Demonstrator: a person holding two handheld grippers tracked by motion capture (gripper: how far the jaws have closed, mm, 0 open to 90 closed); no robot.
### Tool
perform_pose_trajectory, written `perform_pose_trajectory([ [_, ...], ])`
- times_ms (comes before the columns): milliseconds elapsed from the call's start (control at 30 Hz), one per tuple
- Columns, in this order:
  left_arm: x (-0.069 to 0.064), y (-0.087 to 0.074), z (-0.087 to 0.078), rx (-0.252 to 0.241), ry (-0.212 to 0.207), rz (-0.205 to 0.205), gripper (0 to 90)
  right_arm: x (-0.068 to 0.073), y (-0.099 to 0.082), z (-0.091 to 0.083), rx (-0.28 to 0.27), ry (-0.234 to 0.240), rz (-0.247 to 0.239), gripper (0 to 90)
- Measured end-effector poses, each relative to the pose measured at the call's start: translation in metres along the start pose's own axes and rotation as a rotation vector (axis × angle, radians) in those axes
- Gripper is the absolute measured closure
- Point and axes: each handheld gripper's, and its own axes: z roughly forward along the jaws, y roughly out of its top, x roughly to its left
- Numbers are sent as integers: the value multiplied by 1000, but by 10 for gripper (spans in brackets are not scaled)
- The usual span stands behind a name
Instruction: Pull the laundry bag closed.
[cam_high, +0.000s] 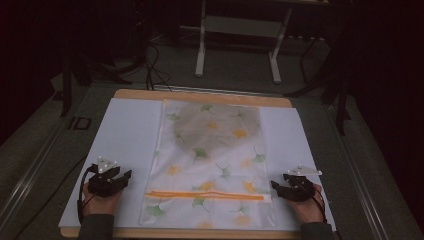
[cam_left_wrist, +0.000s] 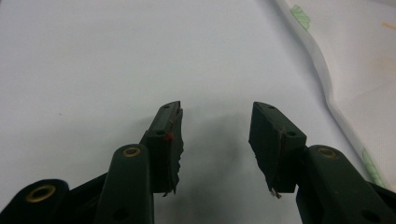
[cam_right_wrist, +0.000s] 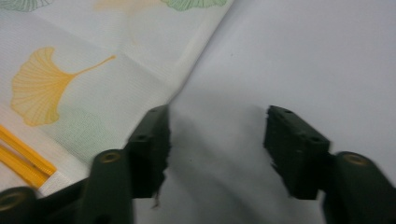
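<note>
Dim room, dark floor, white table frame legs (cam_high: 237, 45) at far end, upper part cut off by frame top. White board (cam_high: 125, 145) on wooden tabletop (cam_high: 200, 95), wood edge visible far and near only.

L gripper (cam_high: 125, 176) low on board, jaws apart, nothing between; just bare white board under and ahead in left gripper view (cam_left_wrist: 215, 135). Hand (cam_high: 100, 202) behind it, sleeve cut off at bottom edge.

R gripper (cam_high: 275, 186) low on opposite side, jaws apart, empty; gap over bare board in right gripper view (cam_right_wrist: 217, 144). Hand (cam_high: 307, 207) partly hidden by gripper body.

Mesh bag w/ ginkgo leaf print (cam_high: 212, 165) flat between both grippers, apart from L, edge just beside R's inner jaw. Touching or not: can't tell. Orange zipper (cam_high: 205, 195) across near part of bag, roughly level w/ both grippers. Greyish patch in far half of bag, contents hard to make out. Bag edge wavy at far right of left gripper view (cam_left_wrist: 355, 70), rest cut off.

Cables (cam_high: 155, 67) on floor beyond table, ends lost in dark.
</note>
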Motion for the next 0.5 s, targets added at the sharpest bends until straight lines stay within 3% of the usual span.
perform_pose_trajectory([
  [233,2,-1,-5,-2,-15,31,572,3,1,-3,3,18,-22,501],
  [500,3,-1,-10,-14,-44,20,578,7,3,-6,0,22,-35,533],
])
